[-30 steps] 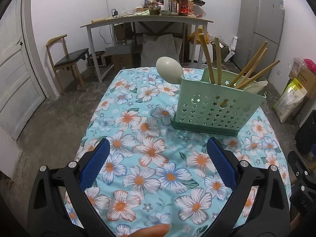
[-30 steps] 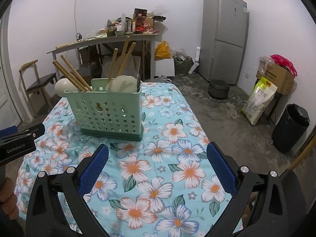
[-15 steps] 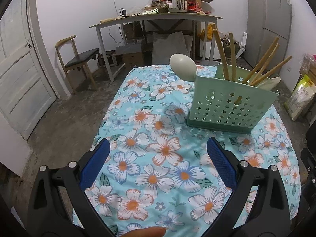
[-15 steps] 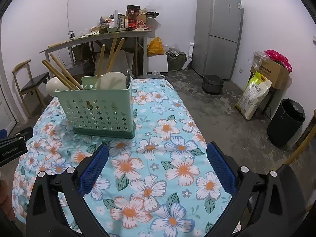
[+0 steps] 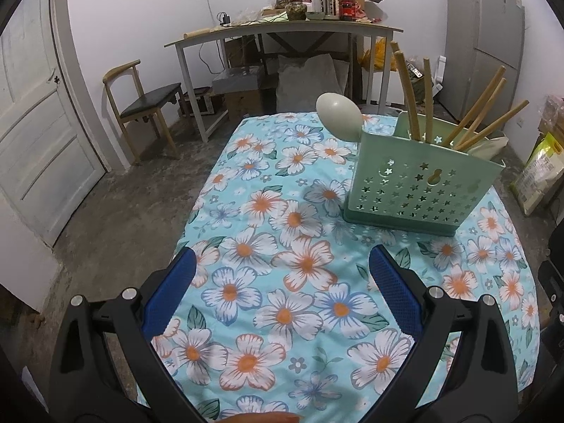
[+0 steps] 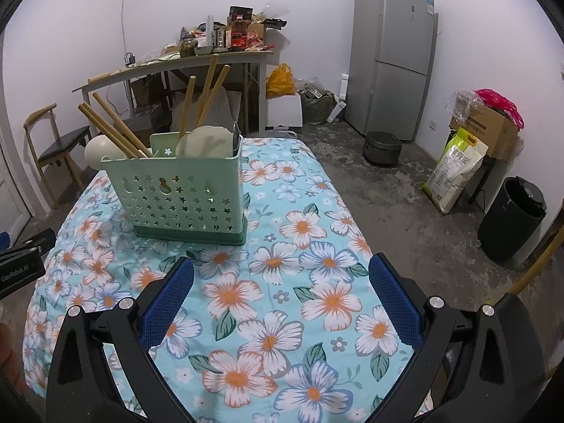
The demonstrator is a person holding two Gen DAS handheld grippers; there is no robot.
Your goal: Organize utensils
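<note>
Tongs in both my hands stand wide apart with nothing between the blue pads: my left gripper (image 5: 282,278) and my right gripper (image 6: 281,282) both hover over bare flowered tablecloth (image 5: 282,303), holding nothing. Ahead of my left tongs and off to their right stands the green utensil holder (image 5: 416,190), upright on the cloth, its front wall punched with little stars; from my right tongs it sits ahead and to the left (image 6: 183,197). Wooden handles (image 5: 479,120) lean out of it at several angles (five or so, I cannot count them surely), some tilted toward one end, others nearly upright. A pale spoon bowl (image 5: 338,116) pokes out past the holder's far left corner as seen from my left tongs, and a flat pale spatula head (image 6: 206,141) shows above the rim in the compartment nearest my right tongs' side. The holder is well apart from both sets of fingers, touching neither. At the left edge of my right view, a black part of my other tool (image 6: 24,264) shows. Beyond the table stand a cluttered desk (image 5: 282,31), a wooden chair (image 5: 141,105) and a grey fridge (image 6: 394,56).
</note>
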